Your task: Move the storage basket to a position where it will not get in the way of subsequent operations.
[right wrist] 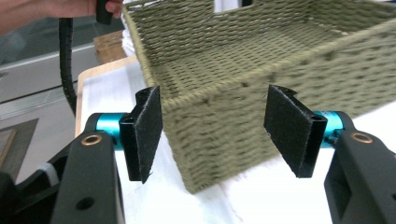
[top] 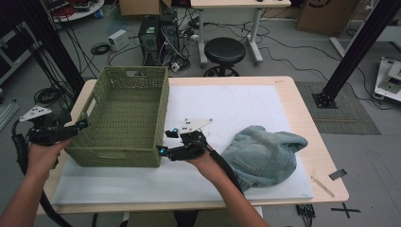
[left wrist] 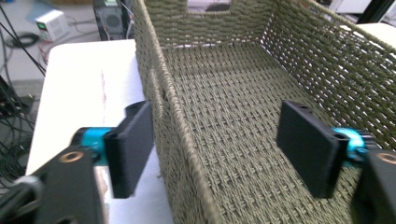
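The woven green basket (top: 125, 116) sits on the white mat (top: 236, 109) toward the table's (top: 312, 137) left edge, its near wall close to the near-left corner and its far wall almost at the far edge. It is empty inside.

Your left gripper (left wrist: 215, 149) straddles the basket's left wall: one finger (left wrist: 133, 147) outside, the other (left wrist: 310, 147) inside over the woven floor, both released and clear of the weave. If you mean to grip, bring the rim deeper between the fingers and close squarely on the wall, near its middle, so the basket does not pivot.

Your right gripper (right wrist: 212, 135) faces the near right corner of the basket with its fingers (right wrist: 144, 133) spread and nothing between them. A corner is a poor hold, I judge; shift along to a straight stretch of the right wall, opposite the left gripper, so the load balances.

Room for moving lies to the right: the middle of the mat is bare. The crumpled denim garment (top: 260, 153) lies near the near-right corner, just beside your right forearm (top: 227, 187), so mind the trailing cable (top: 227, 168) there. Leftward there is little margin before the table's left edge.
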### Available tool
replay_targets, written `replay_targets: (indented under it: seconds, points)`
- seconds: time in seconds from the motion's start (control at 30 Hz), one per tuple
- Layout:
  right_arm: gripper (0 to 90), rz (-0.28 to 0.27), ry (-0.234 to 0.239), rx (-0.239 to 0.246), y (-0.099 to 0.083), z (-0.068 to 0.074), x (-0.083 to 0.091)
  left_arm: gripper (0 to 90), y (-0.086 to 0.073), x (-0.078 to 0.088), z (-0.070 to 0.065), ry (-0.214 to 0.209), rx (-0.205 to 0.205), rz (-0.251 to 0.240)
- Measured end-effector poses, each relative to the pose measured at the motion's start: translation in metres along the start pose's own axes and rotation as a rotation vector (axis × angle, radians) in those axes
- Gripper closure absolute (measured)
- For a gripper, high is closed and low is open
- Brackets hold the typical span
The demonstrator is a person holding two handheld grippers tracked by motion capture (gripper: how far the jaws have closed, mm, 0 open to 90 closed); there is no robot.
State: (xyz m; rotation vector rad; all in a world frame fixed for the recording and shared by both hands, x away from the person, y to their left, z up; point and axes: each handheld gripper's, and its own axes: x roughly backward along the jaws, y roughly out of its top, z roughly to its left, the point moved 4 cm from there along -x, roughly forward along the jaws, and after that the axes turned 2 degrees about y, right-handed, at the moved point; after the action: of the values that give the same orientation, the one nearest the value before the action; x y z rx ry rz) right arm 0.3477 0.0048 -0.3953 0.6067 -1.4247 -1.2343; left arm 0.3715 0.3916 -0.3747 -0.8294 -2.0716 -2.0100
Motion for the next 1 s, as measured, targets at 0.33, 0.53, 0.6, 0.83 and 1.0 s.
replay_targets:
  seconds: [0.33,0.53,0.6,0.83,1.0]
  points:
    - [38.1,-0.036,-0.047,-0.02,-0.001,-0.012,0.029,51.0,0.0,-0.022,0.009,0.099,-0.007,0.095]
    - [38.1,-0.039,-0.058,-0.031,-0.004,-0.015,0.033,56.8,0.0,-0.027,0.013,0.143,-0.033,0.113]
    - [38.1,-0.041,-0.061,-0.032,-0.005,-0.016,0.034,56.9,0.001,-0.03,0.012,0.149,-0.064,0.115]
    - [38.1,-0.036,-0.067,-0.041,-0.007,-0.017,0.036,66.2,0.003,-0.04,0.006,0.157,-0.151,0.121]
    - [38.1,-0.038,-0.07,-0.046,-0.008,-0.019,0.037,69.9,0.003,-0.043,0.01,0.155,-0.082,0.126]
